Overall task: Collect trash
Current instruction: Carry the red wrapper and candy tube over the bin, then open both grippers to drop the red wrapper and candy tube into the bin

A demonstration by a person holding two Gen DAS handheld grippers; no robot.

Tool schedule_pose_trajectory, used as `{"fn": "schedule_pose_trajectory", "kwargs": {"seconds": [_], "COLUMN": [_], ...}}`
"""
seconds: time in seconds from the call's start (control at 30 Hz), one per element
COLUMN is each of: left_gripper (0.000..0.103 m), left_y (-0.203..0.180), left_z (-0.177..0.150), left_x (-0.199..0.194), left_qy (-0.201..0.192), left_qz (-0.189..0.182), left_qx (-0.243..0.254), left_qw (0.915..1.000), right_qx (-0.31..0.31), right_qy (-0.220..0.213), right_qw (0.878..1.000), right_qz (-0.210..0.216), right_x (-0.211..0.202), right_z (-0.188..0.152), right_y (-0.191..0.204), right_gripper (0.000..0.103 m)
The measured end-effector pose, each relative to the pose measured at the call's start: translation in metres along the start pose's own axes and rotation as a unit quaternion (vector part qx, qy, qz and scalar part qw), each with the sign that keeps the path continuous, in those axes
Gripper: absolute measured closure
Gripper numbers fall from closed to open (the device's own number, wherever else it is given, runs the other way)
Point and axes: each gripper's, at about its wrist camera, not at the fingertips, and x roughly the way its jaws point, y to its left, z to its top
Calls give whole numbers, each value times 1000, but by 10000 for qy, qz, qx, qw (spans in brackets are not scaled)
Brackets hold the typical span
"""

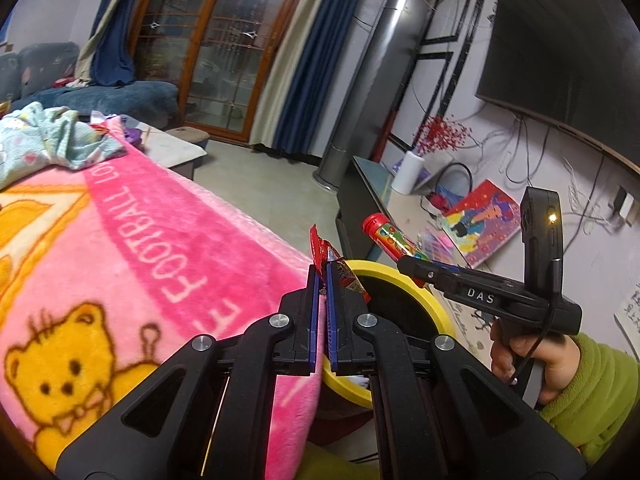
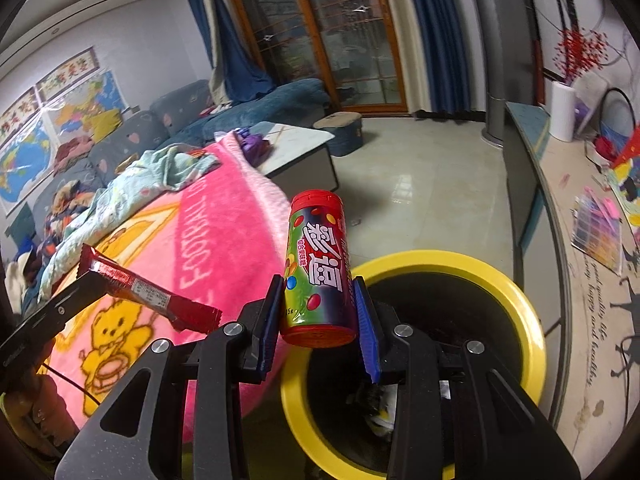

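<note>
My left gripper [image 1: 322, 270] is shut on a red snack wrapper [image 1: 322, 250], held at the edge of the pink blanket beside the yellow-rimmed trash bin [image 1: 430, 300]. The wrapper also shows in the right wrist view [image 2: 152, 294], with the left gripper [image 2: 98, 276] holding its far end. My right gripper [image 2: 318, 292] is shut on an upright red candy tube [image 2: 318, 264], just left of the bin's rim [image 2: 532, 320]. The tube [image 1: 390, 236] and right gripper [image 1: 404, 261] show over the bin in the left wrist view. Some trash lies inside the bin.
A pink blanket [image 1: 140, 240] with a bear print covers the surface at left, with a crumpled light-blue cloth [image 1: 44, 140] on it. A low TV cabinet [image 2: 532, 184] with clutter runs along the right. A coffee table [image 2: 296, 148], sofa and tiled floor lie beyond.
</note>
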Motion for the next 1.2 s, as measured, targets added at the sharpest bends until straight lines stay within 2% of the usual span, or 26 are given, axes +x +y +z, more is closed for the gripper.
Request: {"fn": "schedule_pose_trajectory", "kwargs": {"seconds": [0.57,0.83,1.2], "left_gripper": [102,102,102], "left_y": [-48,-64,-84], "left_z": [-11,-18,-30], "left_x": [26,42,68], "left_qy": [307,516,822], "left_qz": [-232,-342,-454], "left_qx": [581,835,1188], "left_qw": [9976,9946,9885], "right_qx": [249,362,530], "right_qy": [-111,-126,74], "right_qw": [9980,9969,9954], "right_qz": [-563,-686,-790], "right_x": [-17,-21,-18], "right_z": [-22,-27,-42], "right_y": [-51,-69,-91], "right_gripper": [70,70,70]}}
